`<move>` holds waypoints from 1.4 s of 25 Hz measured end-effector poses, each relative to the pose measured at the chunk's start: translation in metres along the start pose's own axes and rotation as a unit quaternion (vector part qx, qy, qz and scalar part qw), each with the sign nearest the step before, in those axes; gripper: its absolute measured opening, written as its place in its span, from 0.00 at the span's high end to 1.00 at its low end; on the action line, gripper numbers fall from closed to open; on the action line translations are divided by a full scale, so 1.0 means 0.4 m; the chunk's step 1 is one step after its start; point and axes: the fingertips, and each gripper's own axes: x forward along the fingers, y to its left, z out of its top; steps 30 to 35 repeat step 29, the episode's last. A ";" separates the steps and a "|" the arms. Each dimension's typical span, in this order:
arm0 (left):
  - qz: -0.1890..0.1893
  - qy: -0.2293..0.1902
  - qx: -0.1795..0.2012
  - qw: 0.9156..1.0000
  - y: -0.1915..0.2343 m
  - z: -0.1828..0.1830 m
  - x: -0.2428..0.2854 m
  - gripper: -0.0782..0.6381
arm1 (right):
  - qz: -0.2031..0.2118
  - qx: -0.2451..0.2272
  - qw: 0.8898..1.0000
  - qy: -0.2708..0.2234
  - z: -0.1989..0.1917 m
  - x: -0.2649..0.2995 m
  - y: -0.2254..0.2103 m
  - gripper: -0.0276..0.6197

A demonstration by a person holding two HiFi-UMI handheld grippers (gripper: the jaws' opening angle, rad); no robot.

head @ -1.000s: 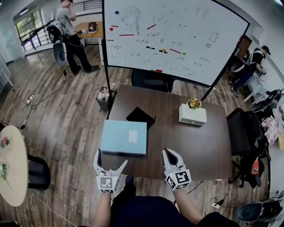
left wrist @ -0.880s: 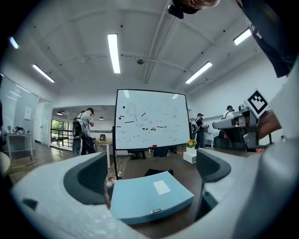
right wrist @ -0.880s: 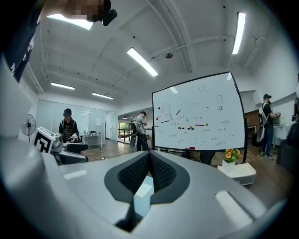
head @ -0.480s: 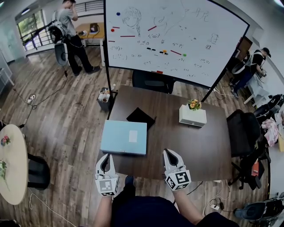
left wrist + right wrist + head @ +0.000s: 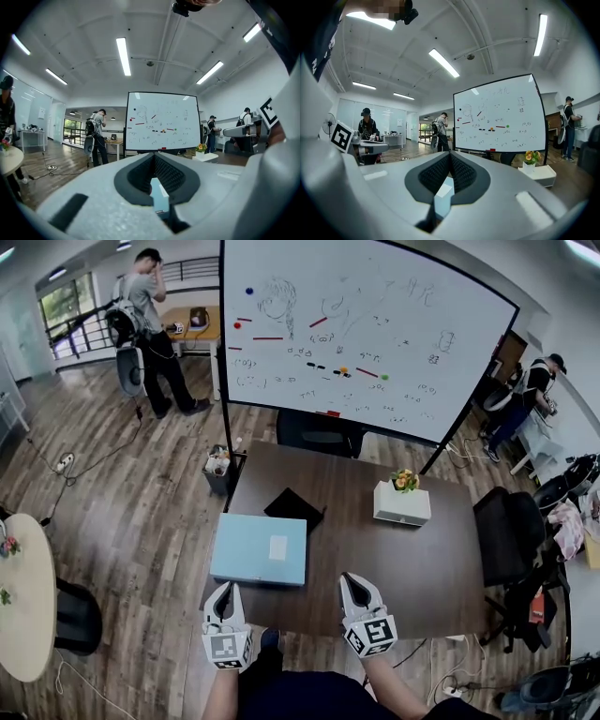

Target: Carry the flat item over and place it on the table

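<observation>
At the near-left corner of the desk (image 5: 403, 559): light blue flat item (image 5: 260, 549), lying flat, long axis along the desk's near edge, its left side at the desk's left edge. Judged either already set down or not yet lifted; cannot tell which. Black flat piece (image 5: 293, 507) sits just beyond its far edge, toward the desk's middle; contact between the two is unclear. Left gripper (image 5: 225, 592) is level at the near edge, straight in front of the item's near-left part with its tips just short of it, so it is the nearer one. Right gripper (image 5: 353, 580) is also at the near edge but past the item's right end, facing bare desk. Both pairs of fingers (image 5: 93, 204) are pressed together, nothing pinched; each gripper view shows the blue item only as a sliver through the notch behind the tips. Any grasp would first need the fingers to spread, then approach the near edge head-on. Hard to make out: the item's thickness, the print on its small white label (image 5: 277, 547), and whether the tips overhang the desk or stop short.
</observation>
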 end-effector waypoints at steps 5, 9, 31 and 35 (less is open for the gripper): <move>-0.003 0.000 0.004 1.000 -0.008 0.017 -0.020 0.89 | -0.005 0.001 1.000 0.016 -0.016 -0.017 -0.009 0.95; 0.002 0.000 -0.004 1.000 0.002 0.013 -0.030 0.89 | -0.023 0.013 1.000 0.011 -0.020 -0.013 -0.037 0.95; 0.009 -0.005 -0.005 1.000 0.014 0.012 -0.043 0.89 | -0.021 -0.026 0.999 0.006 -0.015 -0.031 -0.041 0.95; 0.009 -0.005 -0.005 1.000 0.014 0.012 -0.043 0.89 | -0.021 -0.026 0.999 0.006 -0.015 -0.031 -0.041 0.95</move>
